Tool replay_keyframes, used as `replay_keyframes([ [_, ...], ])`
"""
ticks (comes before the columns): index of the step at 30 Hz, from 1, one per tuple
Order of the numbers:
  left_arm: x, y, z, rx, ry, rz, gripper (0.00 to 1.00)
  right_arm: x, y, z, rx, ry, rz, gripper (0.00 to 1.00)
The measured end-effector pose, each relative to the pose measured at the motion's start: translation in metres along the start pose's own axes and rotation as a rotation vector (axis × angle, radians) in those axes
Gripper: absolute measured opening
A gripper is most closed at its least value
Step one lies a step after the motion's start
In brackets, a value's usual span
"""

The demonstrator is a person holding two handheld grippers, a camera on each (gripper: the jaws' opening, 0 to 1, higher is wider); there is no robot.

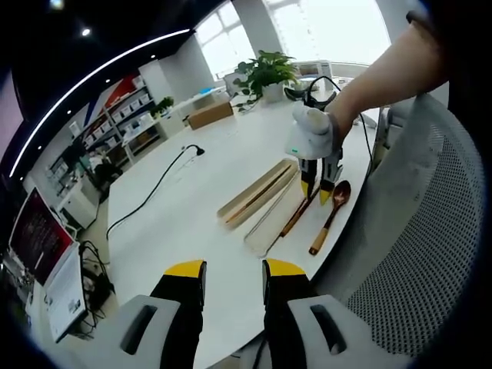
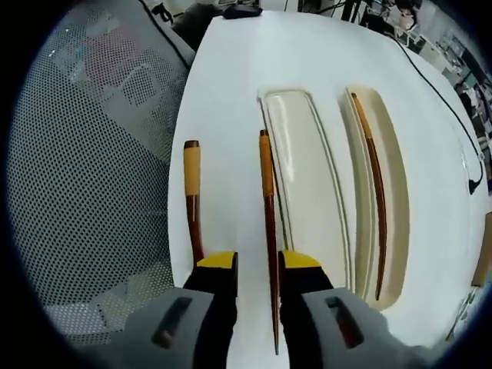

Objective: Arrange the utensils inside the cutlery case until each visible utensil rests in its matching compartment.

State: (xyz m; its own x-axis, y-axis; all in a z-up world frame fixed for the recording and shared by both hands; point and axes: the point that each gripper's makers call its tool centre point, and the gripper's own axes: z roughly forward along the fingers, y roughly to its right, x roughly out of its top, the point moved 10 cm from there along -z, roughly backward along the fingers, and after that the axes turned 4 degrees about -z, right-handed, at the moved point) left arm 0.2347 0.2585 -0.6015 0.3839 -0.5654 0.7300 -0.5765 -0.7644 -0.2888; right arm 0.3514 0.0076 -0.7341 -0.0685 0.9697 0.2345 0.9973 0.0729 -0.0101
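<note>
Right gripper [image 2: 257, 265], jaws parted astride a thin, stiff, light wooden chopstick [image 2: 268, 223] lying on the white tabletop [image 2: 231, 69] beside the cutlery case [image 2: 307, 177] near the chair-side edge, should probably pinch mid-shaft, since it looks slippery.

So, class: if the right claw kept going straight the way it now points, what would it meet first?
The chopstick lying on the white table: it runs between the open jaws of the right claw, so they would slide along it. Height above it is unclear.
</note>
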Motion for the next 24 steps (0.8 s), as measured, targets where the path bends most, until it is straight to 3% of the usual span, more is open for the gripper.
replay_keyframes([
  [6, -0.0002, 0.0000, 0.0001, -0.001, -0.003, 0.001, 0.29, 0.0047, 0.0035, 0.0015, -0.001, -0.049, -0.030, 0.11],
  [24, -0.0006, 0.0011, 0.0008, -0.010, -0.008, 0.006, 0.29, 0.0106, 0.0063, 0.0024, 0.016, -0.124, -0.036, 0.11],
])
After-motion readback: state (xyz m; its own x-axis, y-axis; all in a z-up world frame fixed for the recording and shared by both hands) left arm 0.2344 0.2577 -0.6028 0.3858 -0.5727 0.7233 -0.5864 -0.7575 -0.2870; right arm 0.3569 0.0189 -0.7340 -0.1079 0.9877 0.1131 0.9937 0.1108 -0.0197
